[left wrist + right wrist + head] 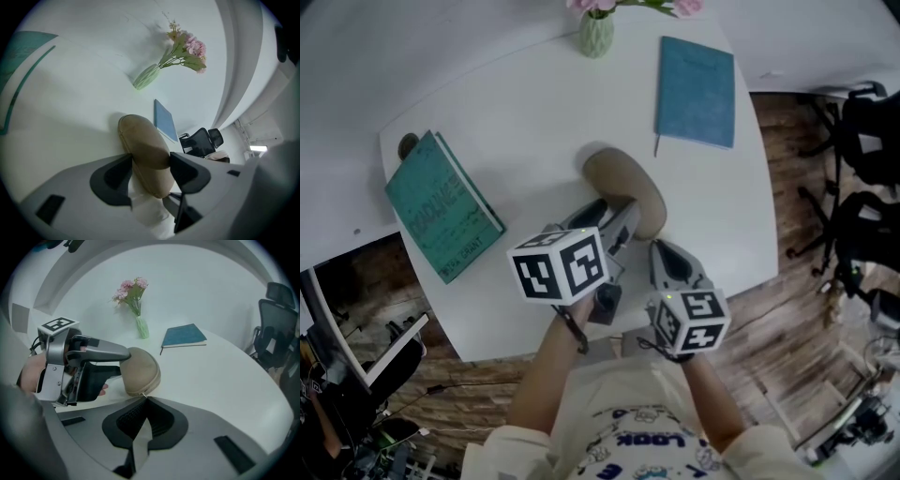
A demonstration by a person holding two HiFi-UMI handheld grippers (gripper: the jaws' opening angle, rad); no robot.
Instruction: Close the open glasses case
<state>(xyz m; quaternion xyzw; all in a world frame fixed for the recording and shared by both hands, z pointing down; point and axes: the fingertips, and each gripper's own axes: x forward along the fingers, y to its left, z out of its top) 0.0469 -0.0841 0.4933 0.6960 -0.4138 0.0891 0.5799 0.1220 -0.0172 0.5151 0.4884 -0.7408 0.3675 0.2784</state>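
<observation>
Left gripper view: closed tan glasses case [140, 140]

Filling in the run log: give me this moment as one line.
left gripper: jaws clamp glasses case on table | right gripper: shut, at case's near edge | case: looks closed

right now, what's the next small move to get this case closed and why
Probably draw the right gripper along the seam: its shut jaws seem to pinch the zipper pull at the glasses case edge, while the left gripper clamps the case's sides.
</observation>
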